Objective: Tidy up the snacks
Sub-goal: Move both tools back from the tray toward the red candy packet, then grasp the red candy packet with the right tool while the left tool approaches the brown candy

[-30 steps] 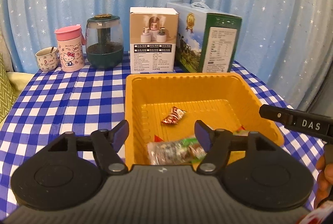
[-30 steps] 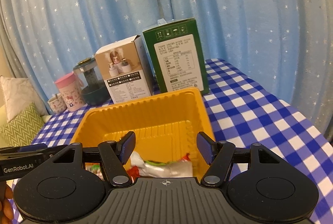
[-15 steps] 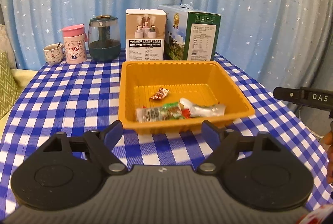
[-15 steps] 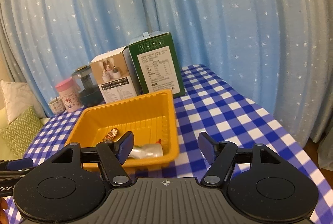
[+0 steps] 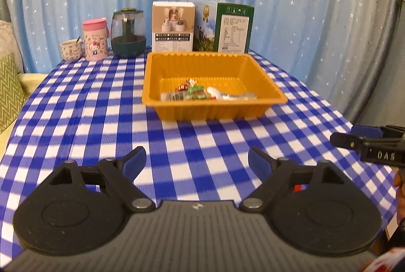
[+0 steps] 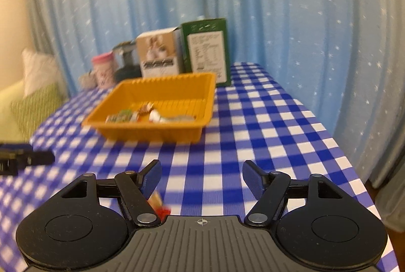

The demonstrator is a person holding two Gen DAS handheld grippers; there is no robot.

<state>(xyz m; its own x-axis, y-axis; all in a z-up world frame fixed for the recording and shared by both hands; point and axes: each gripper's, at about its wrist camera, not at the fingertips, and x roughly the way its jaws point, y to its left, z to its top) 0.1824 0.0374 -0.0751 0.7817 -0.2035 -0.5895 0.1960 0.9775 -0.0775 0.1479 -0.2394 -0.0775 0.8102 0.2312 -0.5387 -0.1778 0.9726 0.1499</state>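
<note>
A shallow orange plastic tray (image 5: 214, 110) sits on the blue-and-white checked tablecloth (image 5: 76, 120) toward the far middle of the table, and the wrapped snacks (image 5: 202, 92) lie together on its floor near the front wall: a clear packet with green print, a small red-and-white sweet, and a silvery wrapper at the right. The left gripper (image 5: 197, 161) hangs over bare cloth on the near side, well apart from the tray, its fingers spread wide with nothing between them. The right gripper (image 6: 201, 177) is likewise spread and empty, near the table's front; a small red and tan scrap shows blurred beneath its left finger. Behind the tray stand a white carton (image 5: 173, 26) and a green carton (image 5: 224, 26), with a dark green glass jar (image 5: 128, 34), a pink mug (image 5: 95, 40) and a small patterned cup (image 5: 71, 50) to their left.
</note>
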